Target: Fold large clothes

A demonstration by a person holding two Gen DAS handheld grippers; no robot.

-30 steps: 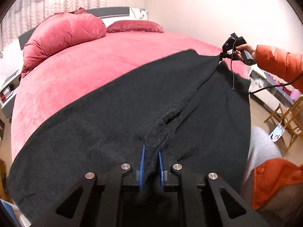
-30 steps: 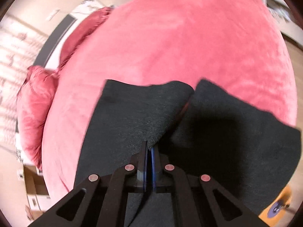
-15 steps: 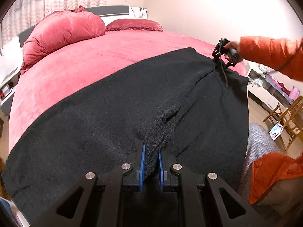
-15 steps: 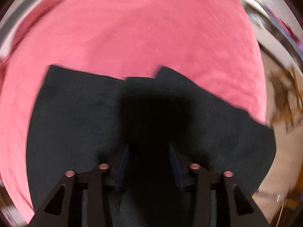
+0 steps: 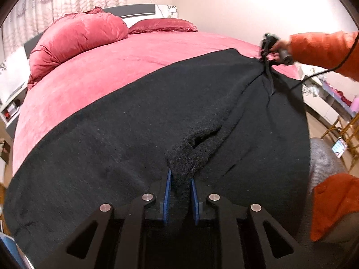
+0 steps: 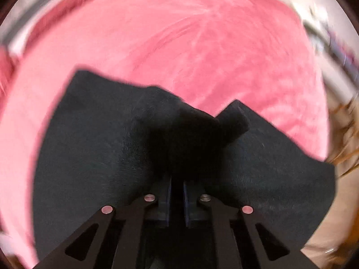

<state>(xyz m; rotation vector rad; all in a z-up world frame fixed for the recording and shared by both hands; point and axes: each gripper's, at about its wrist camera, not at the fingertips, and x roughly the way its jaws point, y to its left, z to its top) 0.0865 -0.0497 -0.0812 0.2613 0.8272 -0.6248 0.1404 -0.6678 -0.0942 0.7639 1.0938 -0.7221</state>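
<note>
A large black knitted garment point(image 5: 125, 139) lies spread over the near part of a pink bed point(image 5: 139, 58). My left gripper point(image 5: 180, 179) is shut on a bunched fold of its near edge. My right gripper point(image 5: 268, 44) shows in the left wrist view at the garment's far right corner, held by a hand in an orange sleeve. In the right wrist view the black garment point(image 6: 94, 148) fills the lower frame and my right gripper point(image 6: 177, 186) is shut on a fold of it over the pink bed point(image 6: 202, 44). That view is blurred.
Two red pillows point(image 5: 76, 38) and a dark headboard point(image 5: 134, 11) are at the far end. A white nightstand point(image 5: 11, 105) stands at the left. A white cabinet point(image 5: 325, 98) and a wooden chair point(image 5: 345, 134) are at the right. My grey-trousered leg point(image 5: 323, 161) is beside the bed.
My right gripper opened half a second ago and has shut again on the cloth, shifting along the far corner. The left gripper stays clamped; the garment lies flatter on the bed.
</note>
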